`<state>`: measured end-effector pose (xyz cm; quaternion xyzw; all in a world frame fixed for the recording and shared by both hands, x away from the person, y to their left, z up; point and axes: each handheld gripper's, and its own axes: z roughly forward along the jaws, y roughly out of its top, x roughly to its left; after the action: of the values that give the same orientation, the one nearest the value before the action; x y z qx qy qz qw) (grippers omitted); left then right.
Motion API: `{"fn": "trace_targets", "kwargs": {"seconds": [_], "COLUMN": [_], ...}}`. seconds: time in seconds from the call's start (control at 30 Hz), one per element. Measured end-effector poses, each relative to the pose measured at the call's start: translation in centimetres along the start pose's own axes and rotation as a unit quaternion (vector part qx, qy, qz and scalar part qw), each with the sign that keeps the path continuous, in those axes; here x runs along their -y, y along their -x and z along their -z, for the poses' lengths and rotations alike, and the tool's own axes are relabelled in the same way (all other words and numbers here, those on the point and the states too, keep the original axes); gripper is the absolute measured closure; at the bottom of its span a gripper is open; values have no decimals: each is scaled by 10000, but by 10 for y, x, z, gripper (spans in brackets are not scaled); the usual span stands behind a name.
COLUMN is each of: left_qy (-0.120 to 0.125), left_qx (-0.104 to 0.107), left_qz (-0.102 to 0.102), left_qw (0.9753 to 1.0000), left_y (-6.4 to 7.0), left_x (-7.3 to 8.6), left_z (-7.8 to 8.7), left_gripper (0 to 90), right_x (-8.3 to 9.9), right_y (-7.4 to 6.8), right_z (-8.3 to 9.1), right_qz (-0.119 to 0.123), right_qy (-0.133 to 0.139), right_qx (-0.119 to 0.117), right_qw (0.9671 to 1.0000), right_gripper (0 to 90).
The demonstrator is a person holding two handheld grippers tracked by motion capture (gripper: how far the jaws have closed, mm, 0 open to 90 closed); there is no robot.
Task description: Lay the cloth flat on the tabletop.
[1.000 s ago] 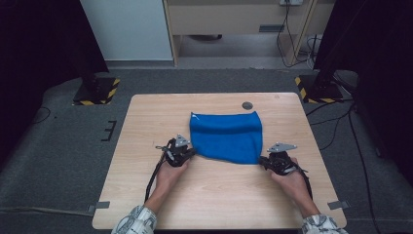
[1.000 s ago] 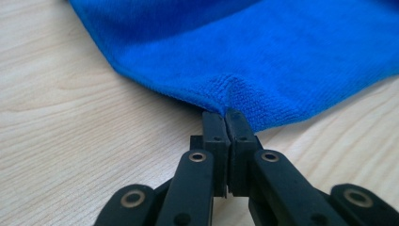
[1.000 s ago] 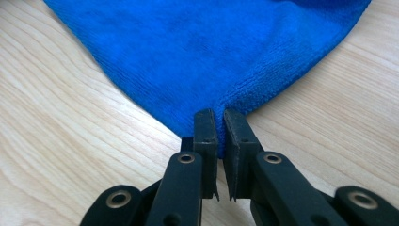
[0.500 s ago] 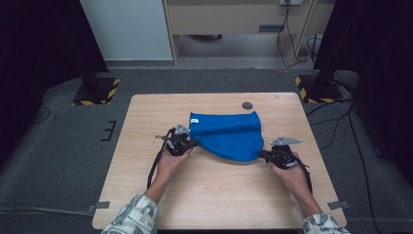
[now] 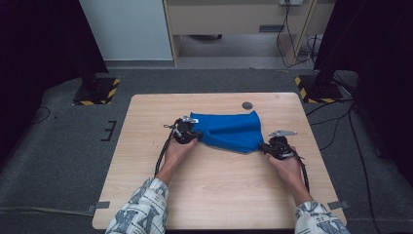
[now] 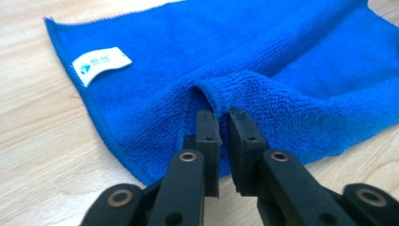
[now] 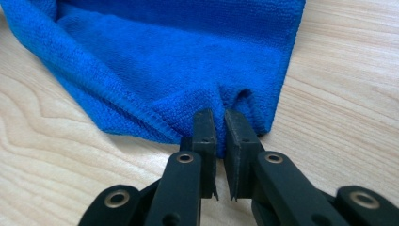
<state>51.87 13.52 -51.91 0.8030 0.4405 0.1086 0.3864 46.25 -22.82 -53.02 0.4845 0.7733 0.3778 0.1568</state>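
Observation:
A blue microfibre cloth (image 5: 229,130) lies on the wooden table (image 5: 214,190), folded partly over itself. My left gripper (image 5: 187,132) is shut on its near left corner. In the left gripper view the jaws pinch a raised fold of the cloth (image 6: 263,94), and a white label (image 6: 101,62) shows near the cloth's far left edge. My right gripper (image 5: 272,147) is shut on the near right corner, which is stretched to a point. In the right gripper view the cloth (image 7: 188,61) bunches between the closed jaws, held just above the table.
A small dark round disc (image 5: 247,105) sits on the table behind the cloth. Cables trail from both grippers along the forearms. Black stands with yellow-striped bases (image 5: 97,90) flank the table on the grey floor.
Both grippers have carried the cloth's near edge away from the person and upward. The left one moved farther, so the cloth now folds over itself and looks shorter.

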Motion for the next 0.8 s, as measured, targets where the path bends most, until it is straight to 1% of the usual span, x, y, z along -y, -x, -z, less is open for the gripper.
{"fn": "trace_targets", "kwargs": {"seconds": [0.03,0.07,0.1,0.13,0.17,0.2,0.23,0.27,0.3,0.37,0.4,0.47,0.53,0.57,0.63,0.67,0.73,0.8], "left_qy": [-1,-1,39,102,165,165,169,209,301,391,391,466,492,495,474,474,405,408], "left_qx": [11,-16,-79,-58,-58,-58,-82,-98,-96,-15,-15,41,181,204,318,318,389,402], "left_qz": [-17,-68,-75,-39,-28,-28,-19,-21,-52,-65,-65,-118,-117,-147,-198,-198,-268,-300], "left_qw": [10000,10000,9999,9999,9998,9998,9998,9997,9995,9992,9992,9988,9986,9985,9982,9982,9981,9979], "left_y": [0,0,0,0,-1,-1,-1,-1,-1,1,1,4,7,8,12,12,15,15], "left_x": [1,1,1,2,2,2,3,5,10,15,15,19,22,23,27,27,30,31], "left_z": [-2,-3,-2,-1,1,1,3,6,12,19,19,26,30,31,30,30,26,25], "left_gripper": [813,731,668,618,594,562,526,526,502,486,483,477,479,479,479,482,486,550], "right_x": [0,1,1,2,2,2,2,2,3,3,3,3,3,3,3,3,3,3], "right_y": [0,0,0,0,0,0,1,1,1,1,1,1,1,1,0,0,0,0], "right_z": [0,0,0,0,0,0,-1,-1,0,0,0,0,0,-1,-1,-1,-1,-1], "right_qz": [0,53,72,69,38,38,8,8,13,14,14,16,21,19,20,20,8,8], "right_qy": [0,-24,-39,-39,-30,-30,-12,-12,-6,-3,-3,-2,-7,-6,-2,-2,7,8], "right_qx": [0,43,66,99,107,107,159,159,193,187,187,194,201,205,218,218,219,217], "right_qw": [10000,10000,9999,9999,9999,9999,9999,9999,9998,9998,9998,9998,9998,9998,9998,9998,9998,9998], "right_gripper": [834,814,806,799,787,787,762,762,756,756,756,759,759,759,760,760,760,760]}}
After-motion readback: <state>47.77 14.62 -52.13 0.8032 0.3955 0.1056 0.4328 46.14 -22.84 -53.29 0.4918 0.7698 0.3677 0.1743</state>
